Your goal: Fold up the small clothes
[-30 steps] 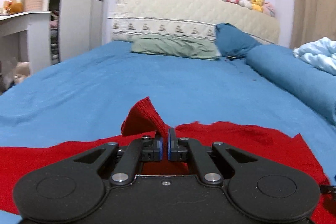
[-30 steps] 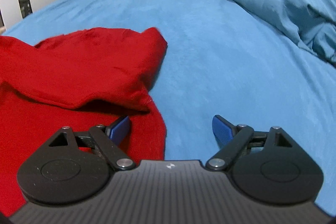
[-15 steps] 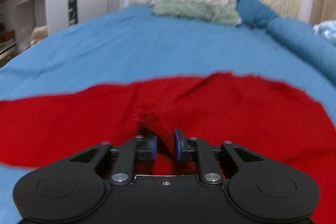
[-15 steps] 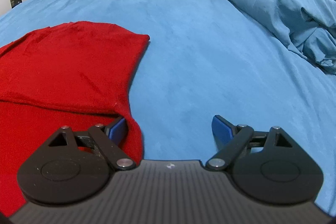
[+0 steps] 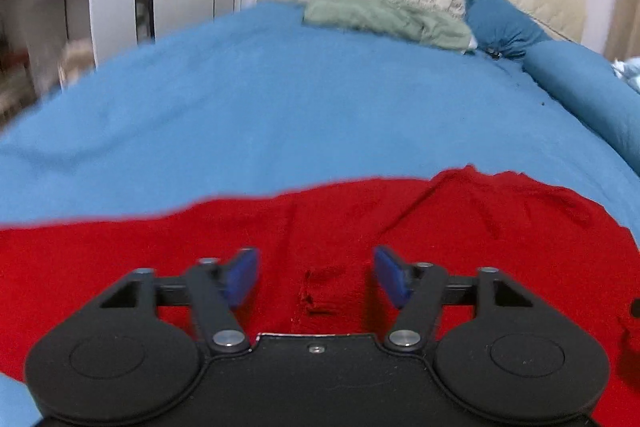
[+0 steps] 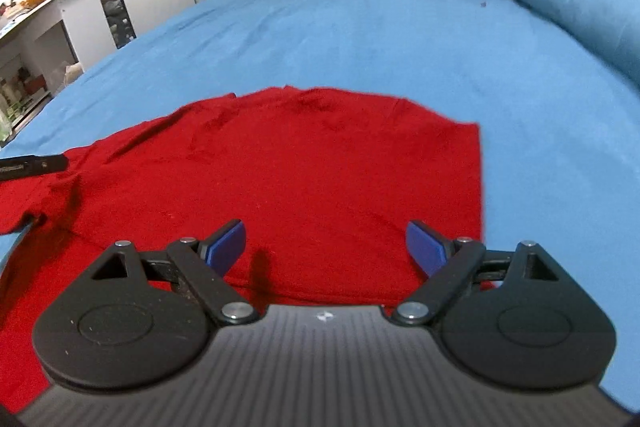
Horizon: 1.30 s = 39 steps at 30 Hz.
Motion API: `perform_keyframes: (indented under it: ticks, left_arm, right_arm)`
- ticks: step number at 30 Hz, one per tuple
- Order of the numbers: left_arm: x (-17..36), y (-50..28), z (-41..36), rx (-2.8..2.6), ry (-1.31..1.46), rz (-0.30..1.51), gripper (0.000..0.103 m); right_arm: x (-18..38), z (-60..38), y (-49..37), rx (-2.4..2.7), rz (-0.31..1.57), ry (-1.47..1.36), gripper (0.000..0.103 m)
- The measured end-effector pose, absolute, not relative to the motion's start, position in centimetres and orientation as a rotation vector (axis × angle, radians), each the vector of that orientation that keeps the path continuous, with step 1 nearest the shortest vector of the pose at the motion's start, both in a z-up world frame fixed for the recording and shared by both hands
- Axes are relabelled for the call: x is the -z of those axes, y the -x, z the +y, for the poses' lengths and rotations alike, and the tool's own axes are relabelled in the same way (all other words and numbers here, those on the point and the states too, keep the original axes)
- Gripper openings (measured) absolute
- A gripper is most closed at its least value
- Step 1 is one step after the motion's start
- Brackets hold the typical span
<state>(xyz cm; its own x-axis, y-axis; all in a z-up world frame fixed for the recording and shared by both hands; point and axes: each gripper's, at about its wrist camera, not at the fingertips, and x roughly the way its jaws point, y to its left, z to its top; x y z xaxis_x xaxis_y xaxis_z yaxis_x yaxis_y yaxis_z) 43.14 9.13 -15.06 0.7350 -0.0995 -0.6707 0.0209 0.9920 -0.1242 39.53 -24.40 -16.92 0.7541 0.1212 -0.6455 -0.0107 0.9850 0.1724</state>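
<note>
**On the blue bed, a red garment lies released after a fold**

From the left wrist view, the left hand-held gripper (image 5: pixel 314 277) hangs low over the red garment (image 5: pixel 440 227), which spreads across the near part of the blue bed (image 5: pixel 280 107). Its jaws have just been opening; the blue pads (image 5: pixel 240 275) now stand apart with nothing pinched, only a small rumpled tuft of cloth lying flat between them. A green pillow (image 5: pixel 384 19) sits far off by the headboard.

From the right wrist view, the right hand-held gripper (image 6: pixel 324 245) is also open and empty, poised over the garment's near edge. The cloth looks doubled here, with a straight right edge and a flap trailing off to the left.

One fold appears laid down and let go. Next, I judge, comes choosing a fresh edge, likely the loose left flap, closing both grippers on it and carrying it across without dragging the layer beneath.
</note>
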Motion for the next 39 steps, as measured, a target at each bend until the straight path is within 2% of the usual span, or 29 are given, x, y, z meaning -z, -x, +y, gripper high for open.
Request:
perform_keyframes:
  ticks: [1,4,8,10,12,14,15,18,23,25,28,32,36,37,39]
  left_arm:
    - [15.6,-43.7,9.2,0.089,0.124,0.778,0.017]
    - [15.8,-43.1,8.3,0.082,0.021,0.731,0.009]
    - [14.3,-40.7,7.9,0.018,-0.02,0.522,0.009]
    - [14.2,-40.3,7.9,-0.044,-0.045,0.492,0.009]
    - [14.3,-39.7,8.4,-0.007,-0.014,0.502,0.021]
    - [14.5,-38.8,8.3,0.061,-0.009,0.504,0.06]
    - [14.7,-38.5,7.9,0.099,-0.025,0.501,0.064]
    - [15.7,-39.4,6.5,0.189,-0.069,0.549,0.065]
    - [18.4,-42.8,7.2,0.199,0.007,0.68,0.067]
    - [18.4,-43.2,7.3,0.209,0.021,0.681,0.071]
    - [18.3,-42.6,7.0,0.207,0.017,0.691,0.071]
    - [16.1,-40.6,7.0,0.201,0.014,0.666,0.072]
    - [11.9,-37.4,8.6,0.172,0.027,0.626,0.072]
    - [10.7,-36.6,9.2,0.16,0.026,0.621,0.073]
    - [8.8,-35.3,10.3,0.124,0.029,0.62,0.082]
  right_arm:
    - [17.1,-24.1,-39.6,-0.074,0.713,-0.162,0.103]
    - [17.5,-23.9,-39.8,-0.075,0.712,-0.141,0.103]
    - [17.6,-24.0,-39.6,-0.079,0.686,-0.143,0.103]
    - [17.7,-24.1,-39.7,-0.084,0.677,-0.139,0.103]
    - [17.8,-24.1,-39.7,-0.074,0.676,-0.118,0.103]
    - [18.1,-24.1,-39.6,-0.065,0.671,-0.108,0.103]
    - [18.2,-24.3,-39.6,-0.059,0.664,-0.107,0.103]
    - [18.9,-24.8,-39.5,-0.052,0.672,-0.107,0.103]
    - [20.0,-25.8,-38.3,-0.047,0.675,-0.082,0.103]
    - [20.0,-26.2,-38.1,-0.051,0.674,-0.087,0.103]
    - [20.1,-26.3,-37.9,-0.053,0.674,-0.089,0.103]
    - [19.6,-26.2,-37.8,-0.042,0.683,-0.082,0.103]
    - [16.7,-25.1,-36.4,-0.063,0.646,-0.073,0.103]
    - [15.8,-24.8,-36.1,-0.068,0.636,-0.071,0.103]
    - [13.6,-23.8,-35.5,-0.084,0.623,-0.063,0.103]
